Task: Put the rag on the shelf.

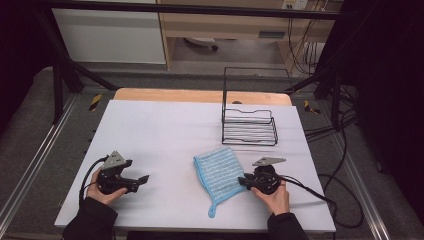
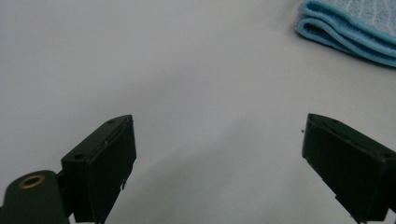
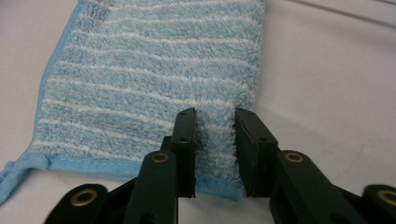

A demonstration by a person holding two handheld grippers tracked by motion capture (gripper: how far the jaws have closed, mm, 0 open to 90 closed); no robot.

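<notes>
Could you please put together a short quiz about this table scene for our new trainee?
1. True or false: the right hand-held gripper has pinched the edge of the blue towel.
2. What stands behind the towel, toward the far side of the table? A) a wire rack B) a mug C) a box
3. Are the jaws of the left hand-held gripper wide apart or together?

Key:
1. True; a fold of towel bunches between its jaws.
2. A, the black wire rack.
3. Wide apart, with nothing between them.
</notes>
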